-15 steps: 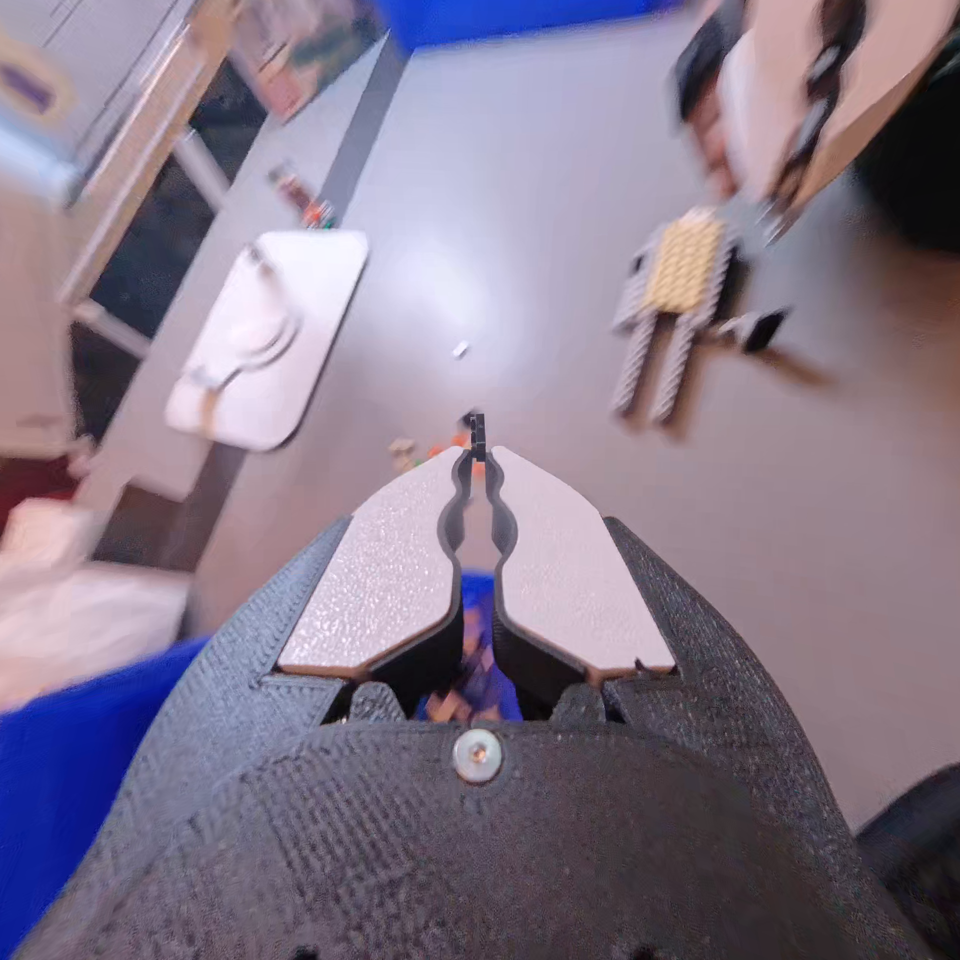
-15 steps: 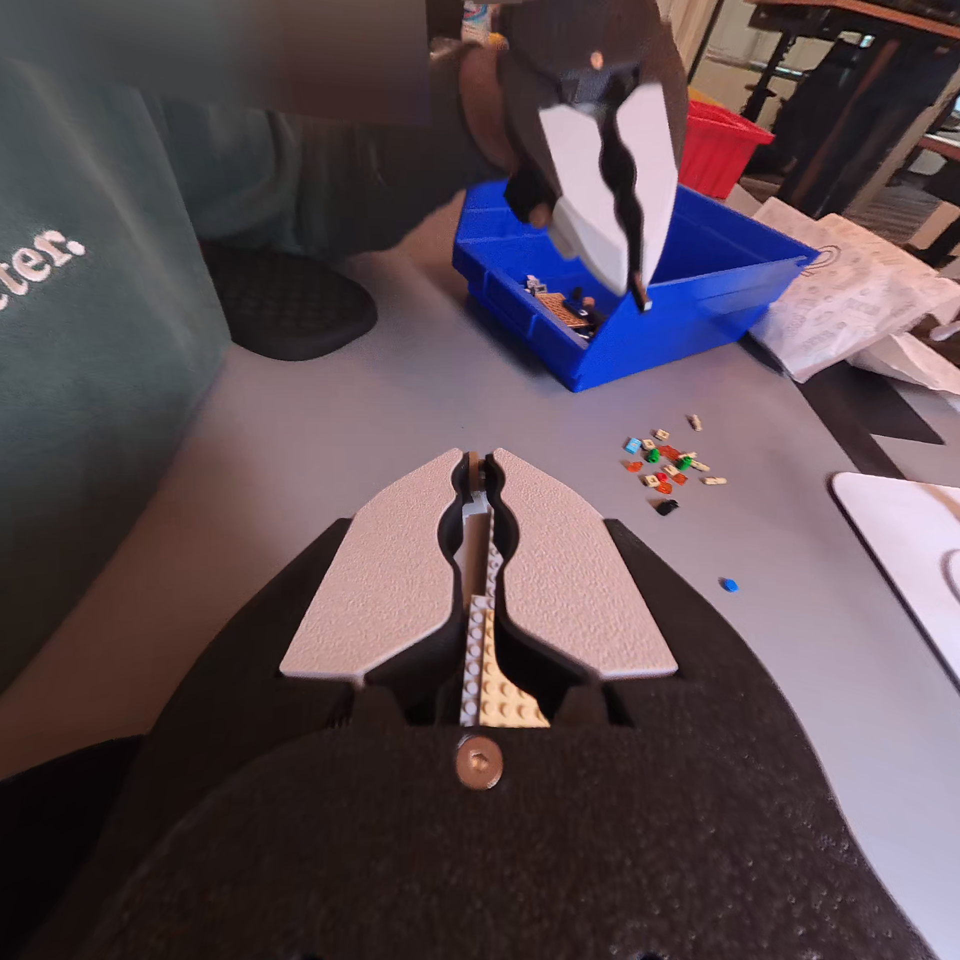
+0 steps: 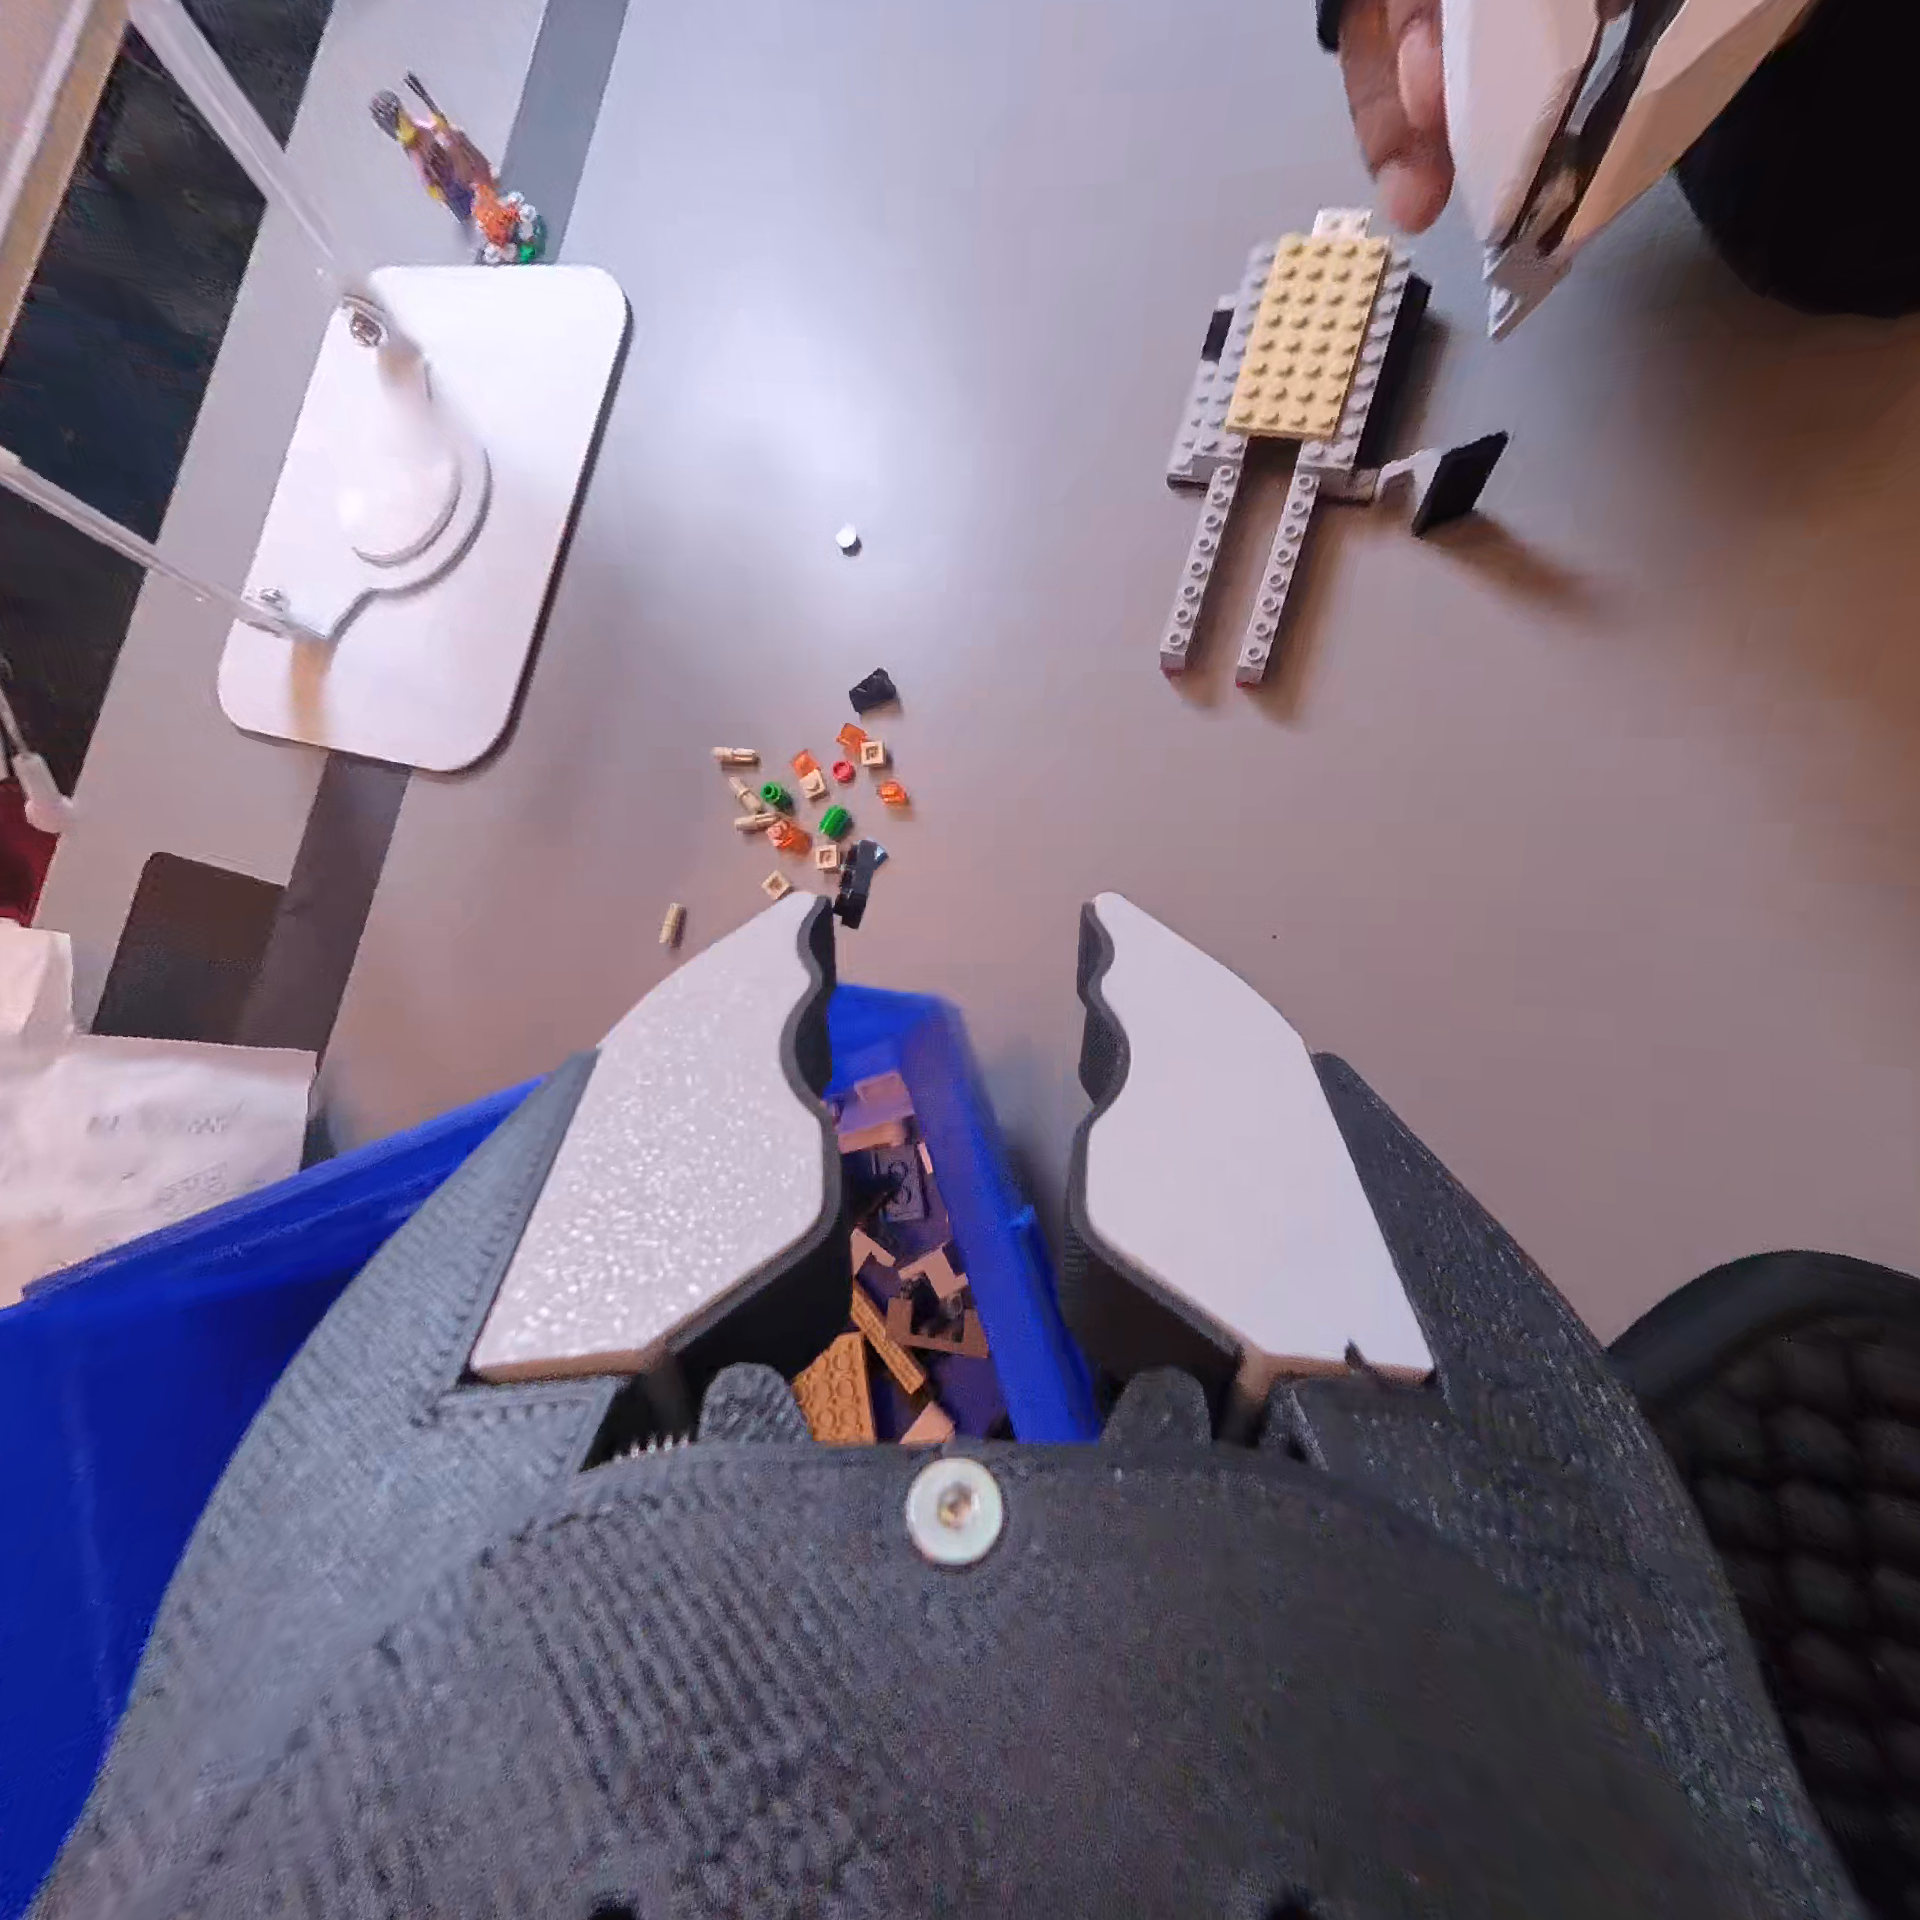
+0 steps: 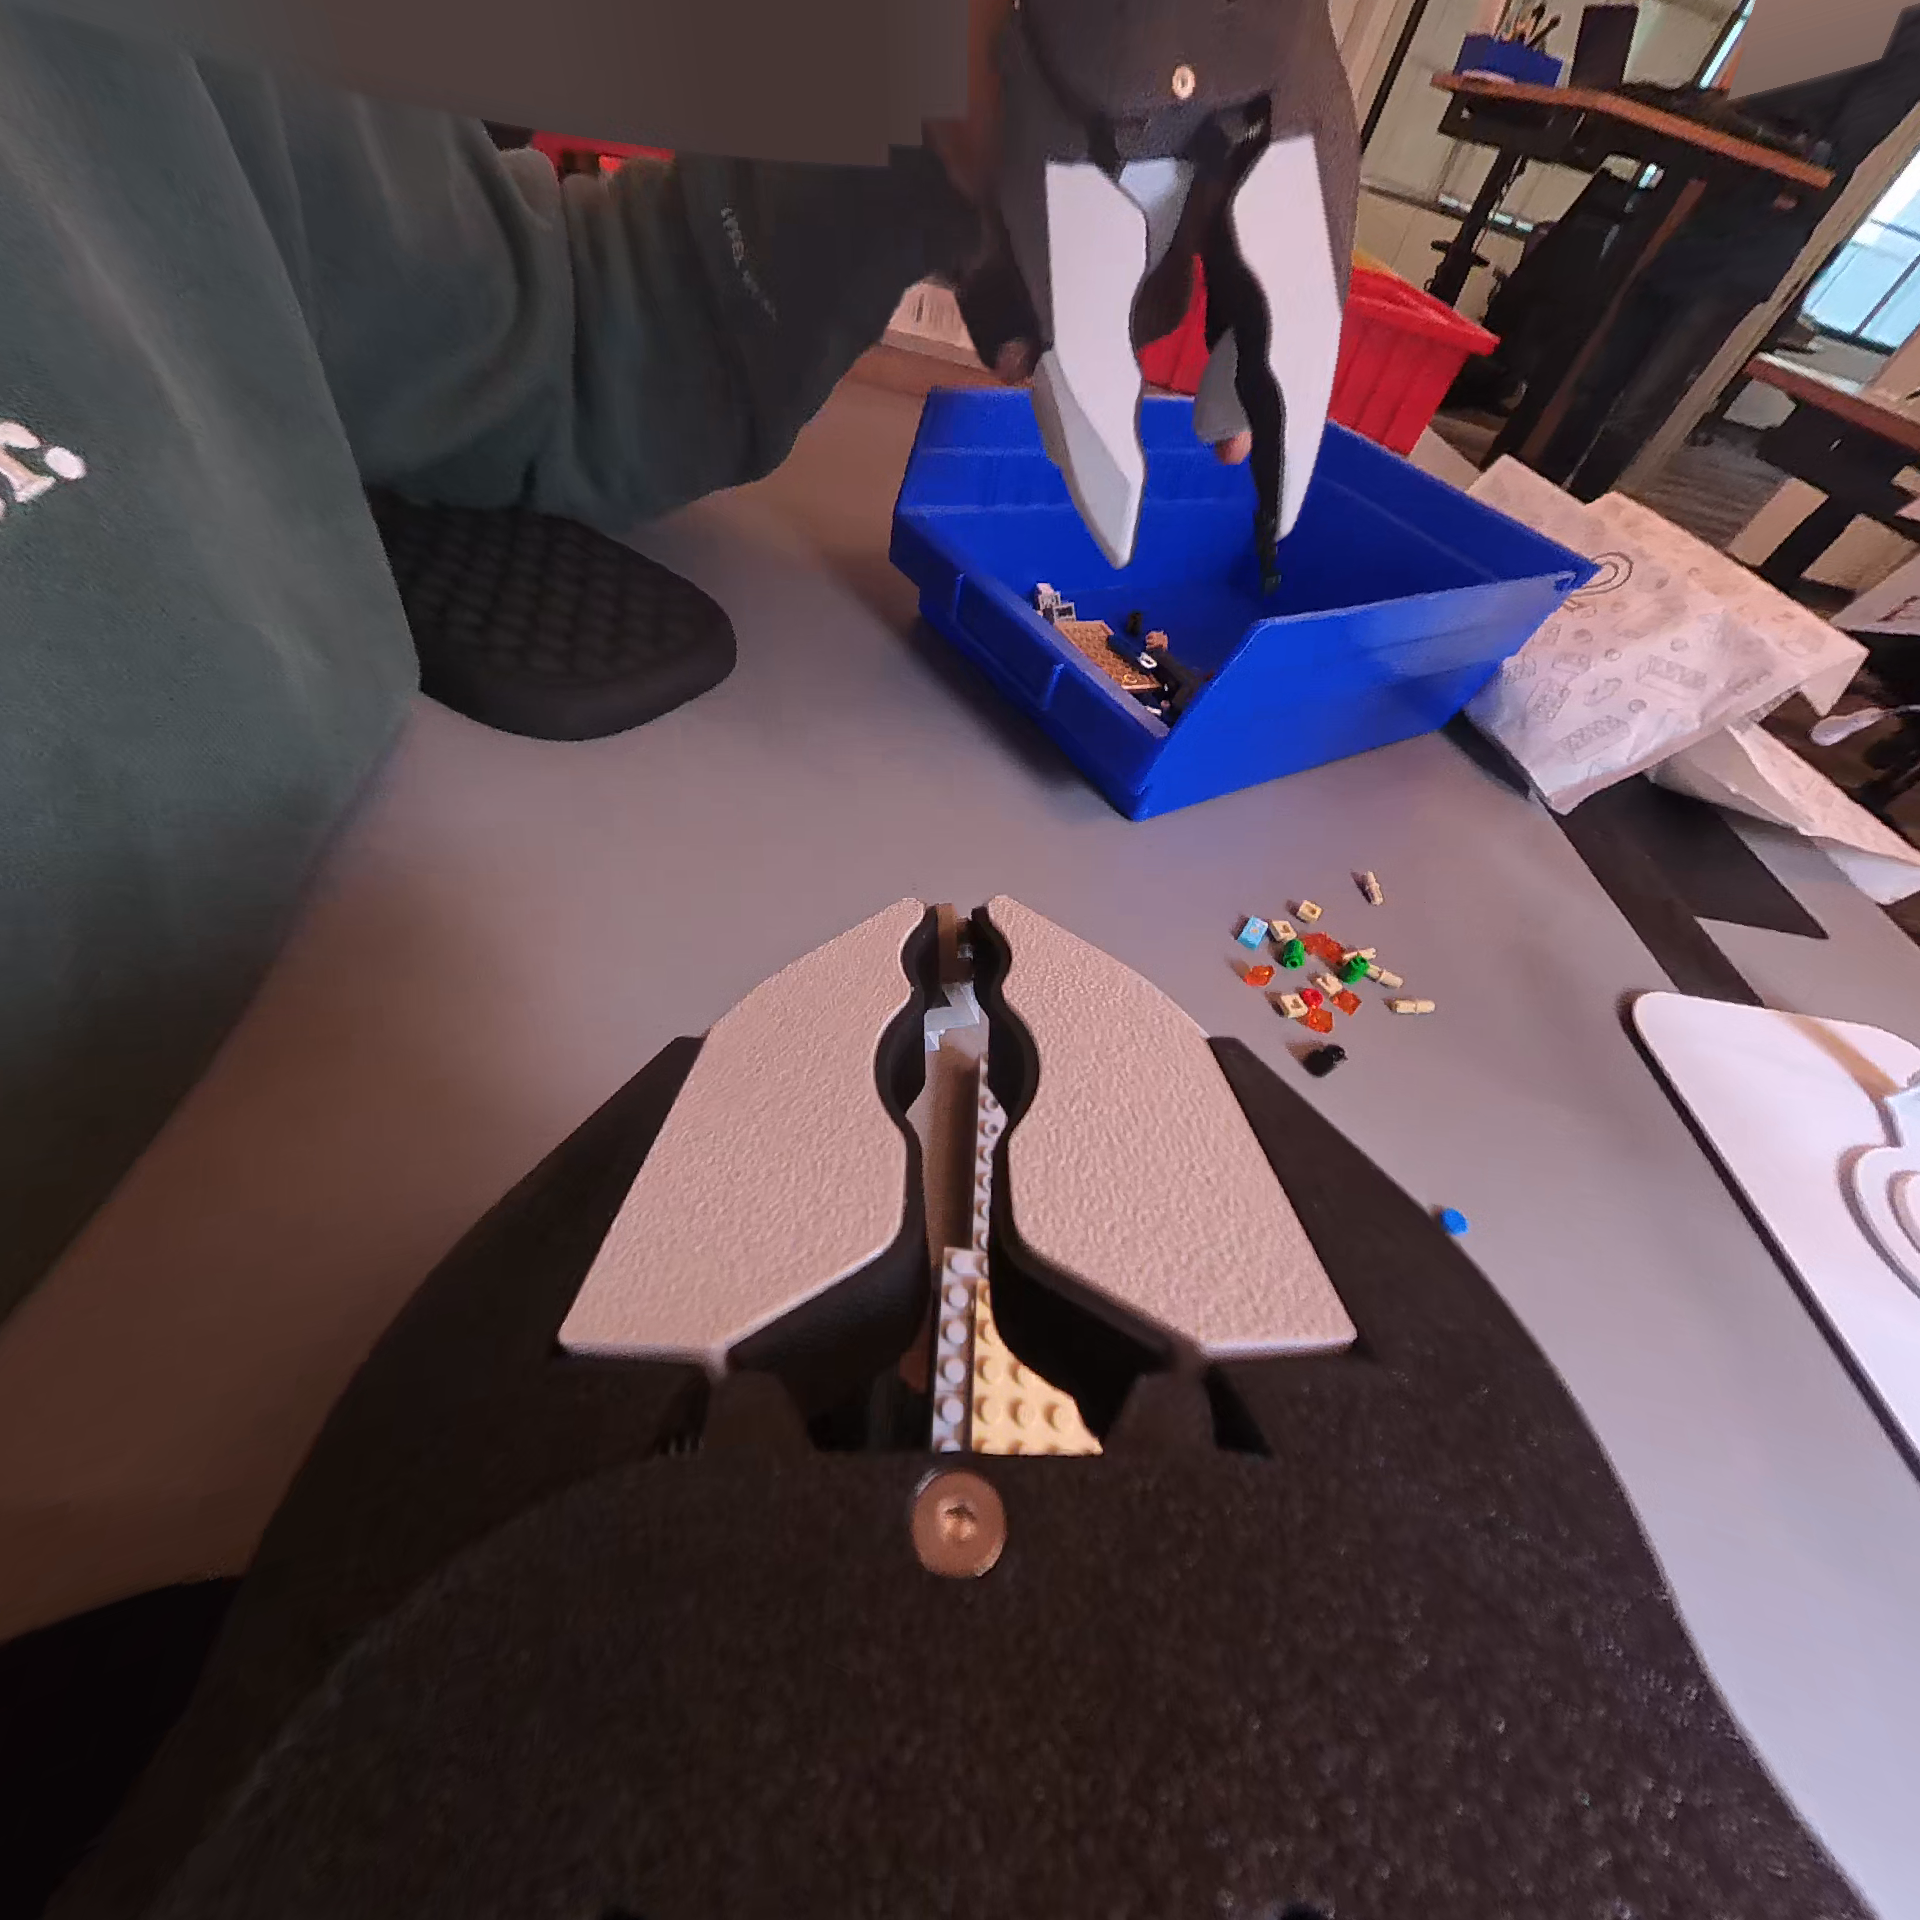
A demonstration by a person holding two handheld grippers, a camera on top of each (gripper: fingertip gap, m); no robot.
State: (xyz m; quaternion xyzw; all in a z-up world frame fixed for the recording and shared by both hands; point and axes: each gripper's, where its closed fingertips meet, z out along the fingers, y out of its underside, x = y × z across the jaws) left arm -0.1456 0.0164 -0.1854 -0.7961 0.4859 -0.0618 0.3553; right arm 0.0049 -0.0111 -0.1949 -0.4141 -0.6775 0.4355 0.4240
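Holding the left gripper (image 3: 956, 914) spread wide, pressing on nothing, over the blue bin (image 3: 156, 1455) of loose bricks, a small black piece (image 3: 857, 894) just beside its 11 o'clock fingertip. Clamping the right gripper (image 4: 961, 920) on the tan-and-grey brick build (image 3: 1309, 332) lying at 1 o'clock on the grey table (image 3: 1039, 312), pinching squarely, likely best without twisting.

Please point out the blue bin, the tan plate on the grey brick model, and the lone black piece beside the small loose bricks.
blue bin (image 4: 1382, 686): right wrist view, front wall.
tan plate (image 3: 1311, 338): left wrist view, studded top.
black piece (image 4: 1325, 1059): right wrist view, its middle.
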